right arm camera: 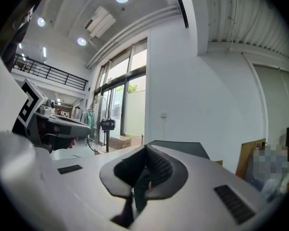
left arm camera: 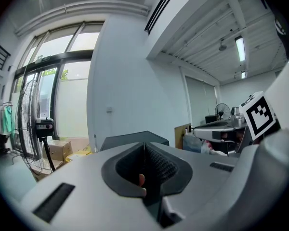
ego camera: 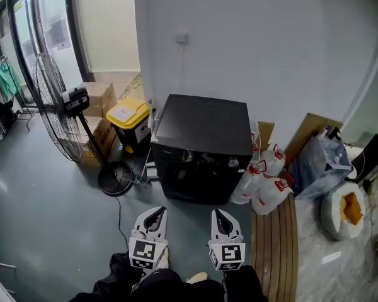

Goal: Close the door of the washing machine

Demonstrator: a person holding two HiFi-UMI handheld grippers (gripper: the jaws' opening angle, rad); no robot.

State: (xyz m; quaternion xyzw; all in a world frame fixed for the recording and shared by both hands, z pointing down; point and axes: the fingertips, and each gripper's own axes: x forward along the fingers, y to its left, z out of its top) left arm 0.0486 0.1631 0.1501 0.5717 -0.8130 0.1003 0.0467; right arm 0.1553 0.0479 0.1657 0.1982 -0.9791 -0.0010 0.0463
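Plainly, you hold both tools low and close to your body, well short of the washing machine (ego camera: 205, 146), which stands against the wall ahead of you. The left tongs (ego camera: 152, 218) and the right tongs (ego camera: 222, 218) point toward its front side by side, with bare floor (ego camera: 189, 216) between them and the machine. Both are pressed together with nothing pinched: each gripper view shows the ribbed pads meeting on a closed seam, on the left tongs (left arm camera: 144, 153) and the right tongs (right arm camera: 145, 158) alike. Closed, empty tongs make a blunt tip, which I judge would suit pushing a panel better than gripping one.

As for the door (ego camera: 192, 175), no leaf swings out from the front of the machine, so it seems to lie flush and shut. That would fit a door already pushed home, or one that only looks shut from this steep angle.

The front is black and glossy, so the door's edge and latch can't be made out; only a small knob (ego camera: 233, 163) at its upper right stands out. In both gripper views the tongs' own bodies hide all of the machine but its top.
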